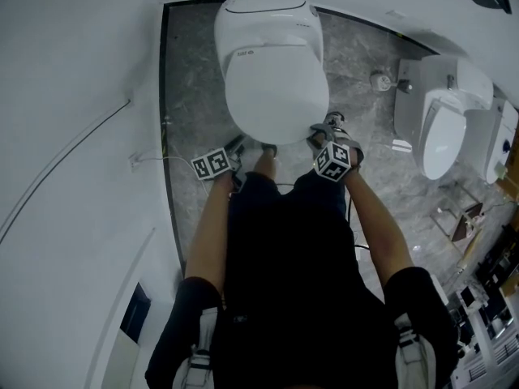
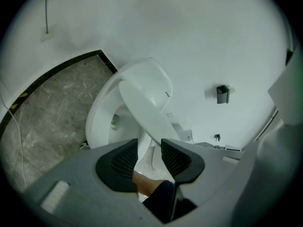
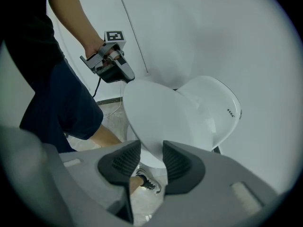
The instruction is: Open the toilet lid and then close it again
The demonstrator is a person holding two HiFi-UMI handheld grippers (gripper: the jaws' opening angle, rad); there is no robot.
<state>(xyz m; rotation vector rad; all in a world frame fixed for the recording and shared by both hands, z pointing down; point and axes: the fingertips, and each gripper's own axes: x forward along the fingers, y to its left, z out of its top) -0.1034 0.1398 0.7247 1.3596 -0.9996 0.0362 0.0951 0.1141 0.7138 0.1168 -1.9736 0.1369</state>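
Note:
A white toilet (image 1: 268, 23) stands against the wall in the head view. Its lid (image 1: 276, 96) is partly raised: in the left gripper view the lid (image 2: 147, 108) tilts above the seat and bowl (image 2: 102, 122). My left gripper (image 1: 240, 146) is at the lid's front left rim, and my right gripper (image 1: 321, 134) is at its front right rim. In the left gripper view the left gripper (image 2: 149, 152) is open with the thin rim in the gap. The right gripper (image 3: 151, 157) is open around the lid (image 3: 161, 117). The left gripper (image 3: 111, 65) also shows in the right gripper view.
Two more white toilets (image 1: 444, 128) stand at the right on the grey marble floor (image 1: 190, 71). A cable (image 1: 81, 152) runs along the white wall at the left. A dark fixture (image 2: 223, 93) hangs on the wall. My shoe (image 3: 147, 182) is by the bowl's base.

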